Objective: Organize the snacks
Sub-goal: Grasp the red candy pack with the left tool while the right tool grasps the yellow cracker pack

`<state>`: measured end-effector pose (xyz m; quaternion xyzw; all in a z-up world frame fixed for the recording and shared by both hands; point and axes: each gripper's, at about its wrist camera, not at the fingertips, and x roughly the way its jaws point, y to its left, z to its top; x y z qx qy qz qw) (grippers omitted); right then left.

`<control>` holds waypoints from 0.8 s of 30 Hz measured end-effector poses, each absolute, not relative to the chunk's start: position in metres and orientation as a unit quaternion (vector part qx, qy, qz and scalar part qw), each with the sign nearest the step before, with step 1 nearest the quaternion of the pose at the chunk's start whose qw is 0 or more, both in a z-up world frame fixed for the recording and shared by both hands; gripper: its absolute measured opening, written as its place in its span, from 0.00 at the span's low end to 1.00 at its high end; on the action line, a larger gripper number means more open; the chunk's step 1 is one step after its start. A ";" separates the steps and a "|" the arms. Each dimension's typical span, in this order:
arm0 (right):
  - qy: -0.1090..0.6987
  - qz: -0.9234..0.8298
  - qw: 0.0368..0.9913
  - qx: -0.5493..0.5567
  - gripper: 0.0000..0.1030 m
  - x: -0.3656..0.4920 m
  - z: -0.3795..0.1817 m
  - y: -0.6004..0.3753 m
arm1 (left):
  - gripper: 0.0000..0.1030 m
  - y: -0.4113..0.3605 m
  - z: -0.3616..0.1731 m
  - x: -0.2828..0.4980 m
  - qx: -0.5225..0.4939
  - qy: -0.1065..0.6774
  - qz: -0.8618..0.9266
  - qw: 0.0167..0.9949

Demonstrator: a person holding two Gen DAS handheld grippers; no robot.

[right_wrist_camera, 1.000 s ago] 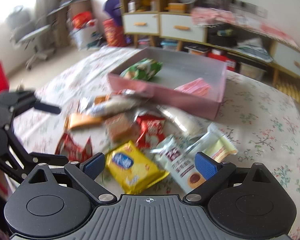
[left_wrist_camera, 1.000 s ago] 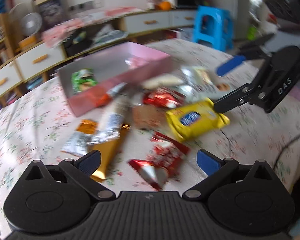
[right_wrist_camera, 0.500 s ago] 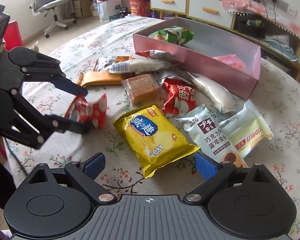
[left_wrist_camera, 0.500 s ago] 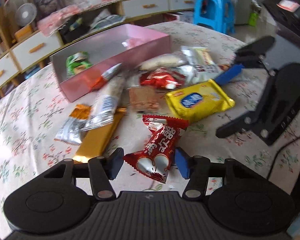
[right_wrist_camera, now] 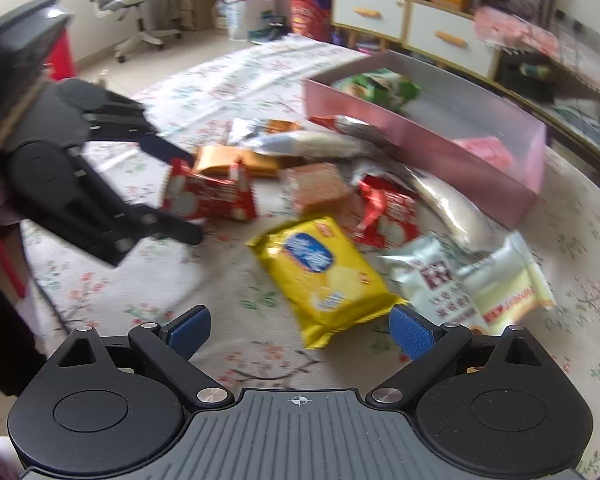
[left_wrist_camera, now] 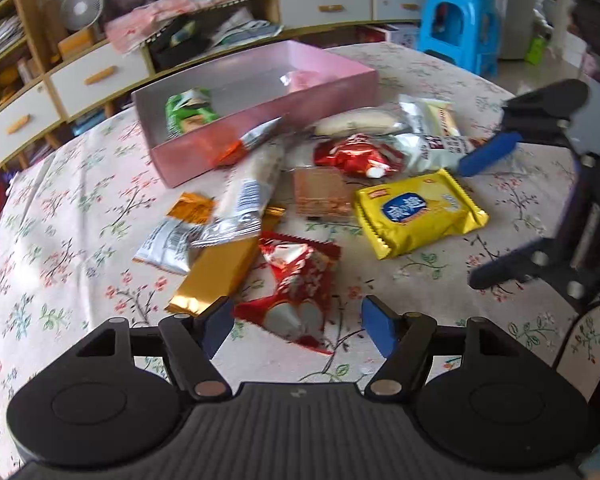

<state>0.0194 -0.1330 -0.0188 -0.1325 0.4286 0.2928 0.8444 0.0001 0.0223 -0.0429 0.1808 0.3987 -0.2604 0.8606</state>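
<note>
Several snack packets lie on a flowered table in front of a pink box (left_wrist_camera: 284, 100). My left gripper (left_wrist_camera: 298, 322) is open, its fingers either side of a red packet (left_wrist_camera: 296, 284) that lies on the cloth; it also shows in the right wrist view (right_wrist_camera: 210, 194). My right gripper (right_wrist_camera: 300, 330) is open and empty just above the near end of a yellow packet (right_wrist_camera: 320, 272), also seen in the left wrist view (left_wrist_camera: 416, 210). The box holds a green packet (left_wrist_camera: 188, 114) and a pink one (right_wrist_camera: 486, 152).
A gold bar (left_wrist_camera: 216, 276), silver packets (left_wrist_camera: 240, 204), a brown biscuit pack (left_wrist_camera: 320, 196), a second red packet (left_wrist_camera: 352, 156) and white packets (right_wrist_camera: 472, 284) crowd the table middle. Cabinets and a blue stool (left_wrist_camera: 456, 28) stand beyond the table.
My left gripper had closed around the red packet half a second ago; its fingers have opened wide, with the packet still between them. My right gripper moved in closer over the yellow packet.
</note>
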 end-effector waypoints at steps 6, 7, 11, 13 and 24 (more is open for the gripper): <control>0.434 0.280 0.847 -0.127 0.94 0.031 -0.029 -0.127 | 0.63 0.020 -0.044 0.005 0.171 0.405 -0.259 0.860; 0.434 0.280 0.847 -0.125 0.94 0.032 -0.029 -0.126 | 0.61 0.020 -0.045 0.006 0.169 0.406 -0.259 0.860; 0.434 0.285 0.846 -0.121 0.94 0.031 -0.029 -0.122 | 0.56 0.024 -0.045 0.007 0.161 0.412 -0.261 0.858; 0.440 0.300 0.839 -0.113 0.94 0.028 -0.026 -0.121 | 0.55 0.025 -0.045 0.007 0.161 0.413 -0.262 0.857; 0.428 0.304 0.838 -0.150 0.93 0.025 -0.023 -0.123 | 0.50 0.024 -0.044 0.011 0.155 0.417 -0.253 0.859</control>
